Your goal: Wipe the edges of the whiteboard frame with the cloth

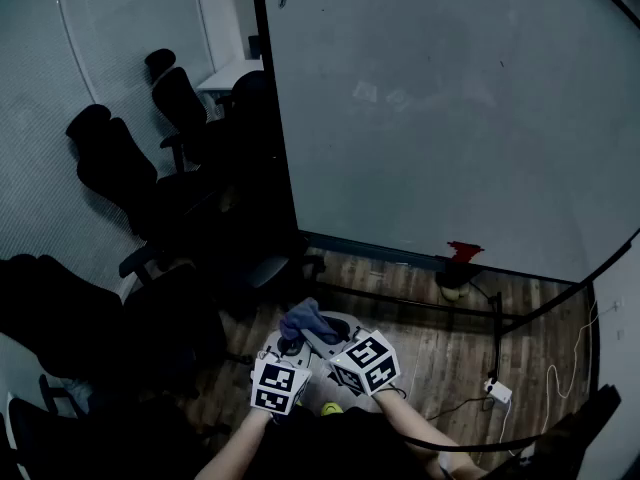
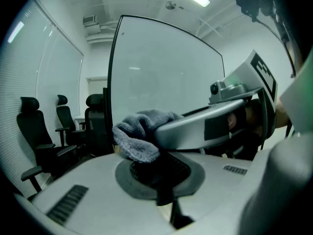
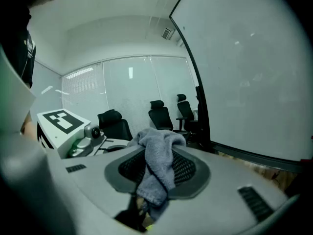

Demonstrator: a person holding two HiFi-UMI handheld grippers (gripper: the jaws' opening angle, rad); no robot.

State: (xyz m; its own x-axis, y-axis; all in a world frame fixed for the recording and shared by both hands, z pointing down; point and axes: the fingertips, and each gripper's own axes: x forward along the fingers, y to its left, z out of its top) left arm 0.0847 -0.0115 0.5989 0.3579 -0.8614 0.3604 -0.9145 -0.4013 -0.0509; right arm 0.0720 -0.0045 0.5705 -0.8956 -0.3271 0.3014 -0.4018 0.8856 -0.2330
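At the right gripper (image 3: 155, 170), jaws closed onto a grey terry cloth (image 3: 159, 153): one fold pinched in the seam between the pads, the rest bunched over the tips, a loose tail hanging back toward the camera. At the left gripper (image 2: 161, 175), jaws pressed together with nothing between them, tip just under the bunched cloth; touching it or only close, cannot tell. Both held low and side by side in front of the body, well apart from the whiteboard frame (image 1: 277, 138), with no edge wiped yet. Likely trouble from here: only a thin bite on a bulky cloth, so could pull free when dragged along the black left edge or snagged at the lower left corner. Could also scrape bare jaw tips on the frame if the wad slides off them. On the lower edge, a small red object (image 1: 463, 251), easily knocked off by a careless sweep. Beyond that, office chairs (image 1: 120, 173) crowding the left edge, and a cable (image 1: 455, 406) with a white plug block (image 1: 497, 391) on the wooden floor (image 1: 420, 338) below the right side: risk of bumping or tripping while reaching.
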